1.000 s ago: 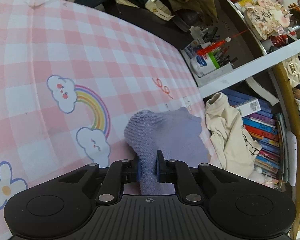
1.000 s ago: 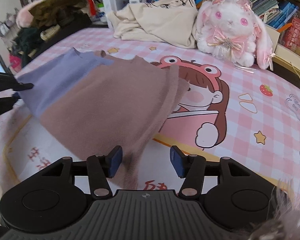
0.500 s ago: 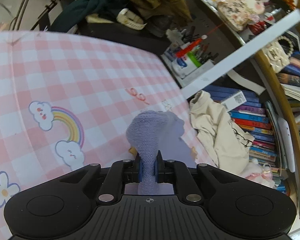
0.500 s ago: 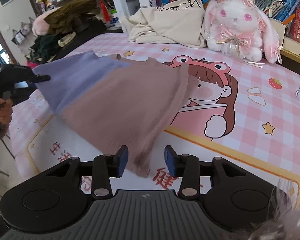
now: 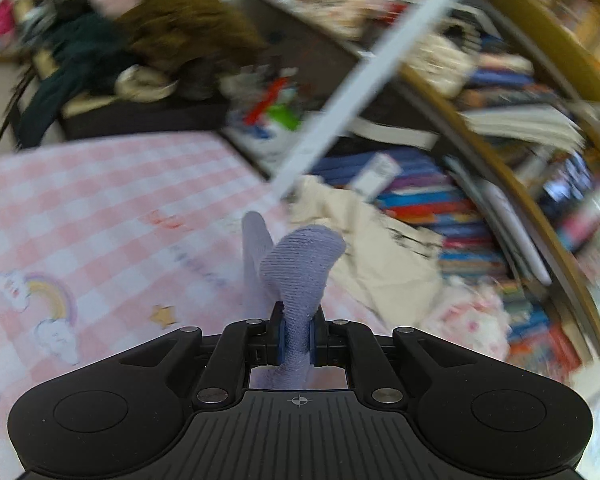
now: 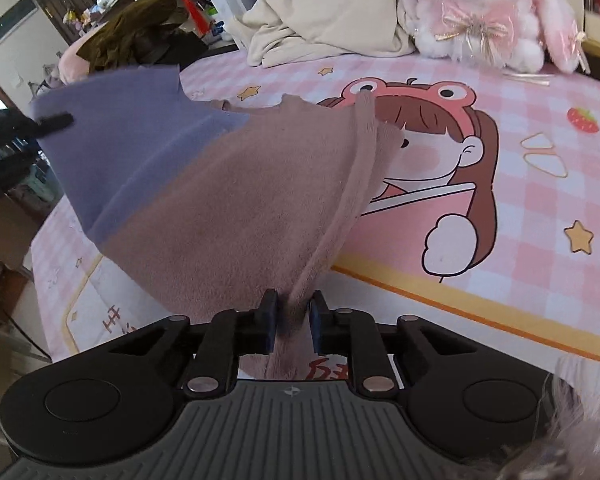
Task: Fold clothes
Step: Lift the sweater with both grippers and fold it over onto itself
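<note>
Soft, light fleece — our lilac-and-mauve two-tone garment (image 6: pixel 204 184) sags between the left gripper (image 5: pixel 298 334), clamped on its lilac corner, and the right gripper (image 6: pixel 293 326), closing onto its mauve hem — corners grip best.

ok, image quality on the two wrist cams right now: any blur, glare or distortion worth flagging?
Left wrist view: heavy motion smear over the bookshelf and the pink checked bedsheet; only the left gripper and the lilac knit cloth pinched in it stay sharp. Right wrist view: mostly crisp, even daylight, no glare; slight blur on the cloth's far lilac edge; fisheye curves the bed's edges.
</note>
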